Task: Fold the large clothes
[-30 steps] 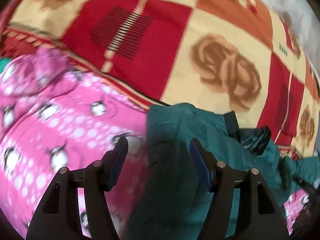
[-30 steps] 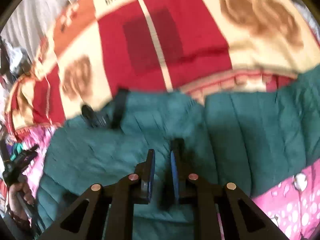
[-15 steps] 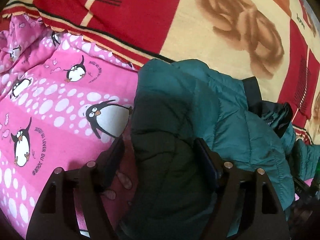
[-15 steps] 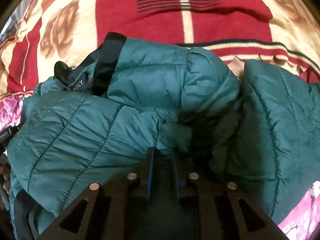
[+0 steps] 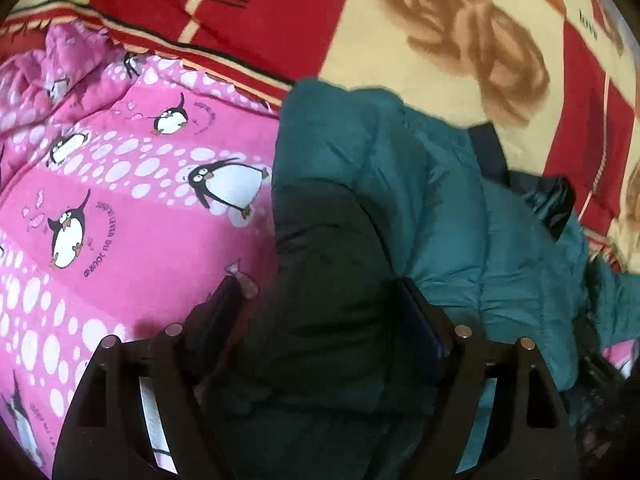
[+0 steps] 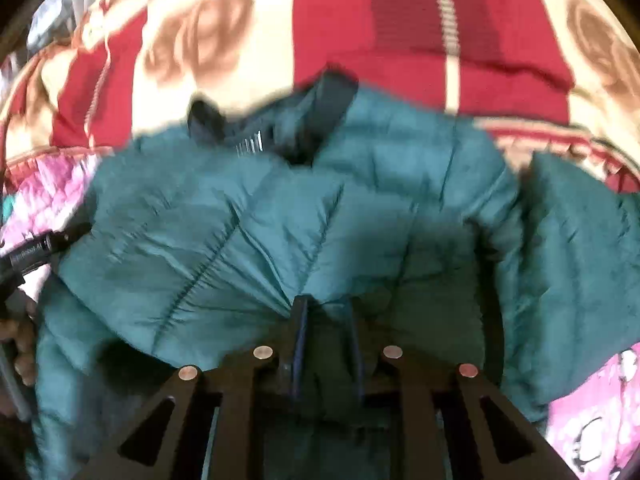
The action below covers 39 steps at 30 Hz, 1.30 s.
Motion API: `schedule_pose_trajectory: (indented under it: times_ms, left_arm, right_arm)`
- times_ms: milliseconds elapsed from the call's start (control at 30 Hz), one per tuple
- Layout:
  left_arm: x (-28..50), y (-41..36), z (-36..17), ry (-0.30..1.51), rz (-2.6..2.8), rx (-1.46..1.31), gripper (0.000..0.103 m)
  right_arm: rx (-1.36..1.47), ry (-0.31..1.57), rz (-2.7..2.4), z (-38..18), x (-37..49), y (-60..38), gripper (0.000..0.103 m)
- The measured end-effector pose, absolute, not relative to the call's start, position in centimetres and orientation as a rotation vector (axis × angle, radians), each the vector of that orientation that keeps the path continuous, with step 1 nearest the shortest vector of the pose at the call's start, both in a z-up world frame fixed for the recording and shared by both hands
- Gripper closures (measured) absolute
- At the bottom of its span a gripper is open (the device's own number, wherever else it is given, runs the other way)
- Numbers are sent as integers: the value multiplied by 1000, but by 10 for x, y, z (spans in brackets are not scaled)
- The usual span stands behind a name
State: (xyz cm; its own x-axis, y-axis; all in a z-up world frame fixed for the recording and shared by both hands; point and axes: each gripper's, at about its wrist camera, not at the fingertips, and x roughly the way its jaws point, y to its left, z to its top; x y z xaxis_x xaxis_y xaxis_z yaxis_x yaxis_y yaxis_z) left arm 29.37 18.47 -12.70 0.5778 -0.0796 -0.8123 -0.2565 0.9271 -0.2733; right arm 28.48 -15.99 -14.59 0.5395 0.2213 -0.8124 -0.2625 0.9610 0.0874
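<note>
Jacket (image 6: 360, 208) fabric, teal and puffy, sits pinched in the right gripper (image 6: 326, 320), whose fingers are nearly closed on a bunched fold. The left gripper (image 5: 320, 304) gapes wide, straddling the jacket's shadowed edge without clamping it. The jacket spreads away from both grippers, across the pink penguin quilt (image 5: 120, 208) toward the red blanket (image 5: 260, 12).

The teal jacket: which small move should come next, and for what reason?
Probably close the left gripper on the fold between its fingers. Its jaws stand wide apart around a dark bulge of the teal jacket, with one finger over the pink penguin sheet, so it grips nothing. The right gripper already pinches jacket fabric, so one side is held.
</note>
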Motion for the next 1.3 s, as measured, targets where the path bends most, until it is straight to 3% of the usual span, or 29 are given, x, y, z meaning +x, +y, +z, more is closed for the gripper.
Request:
schedule_pose_trajectory:
  times_ms: [200,333,433,600,667,733,867,1033,1133,1300]
  left_arm:
    - [277,190,-108,901,116,-407,24]
    - [267,180,-97,877,102,-341,24]
    - [269,171,-105,969,113,-303,24]
    - [231,170,-71,882,110,-327,24]
    - [205,159,-56,848,101,-321,24]
    - [175,142,-43,821,81,-310,24]
    - [135,101,-36,778,-8,-271,24]
    - [120,61,-56,677,-55,-231,23]
    - [132,40,-76,767,-18,-122,24]
    - [133,40,-78,750,-20,-139,24]
  right_arm:
    - [-21,966,296,-131,283,-177,85]
    - [-43,864,173,-122,274,-180,81]
    - [31,994,173,-145,285,-194,80]
    - [28,890,203,-99,261,-222,80]
    - [-7,829,182,-75,249,-245,77]
    - [-40,808,128,-59,244,-276,65]
    - [-31,747,-15,-32,232,-368,64]
    - [205,657,-179,-4,217,-501,61]
    - [280,655,-181,-5,223,-544,60]
    - [299,666,-125,-14,240,-567,60]
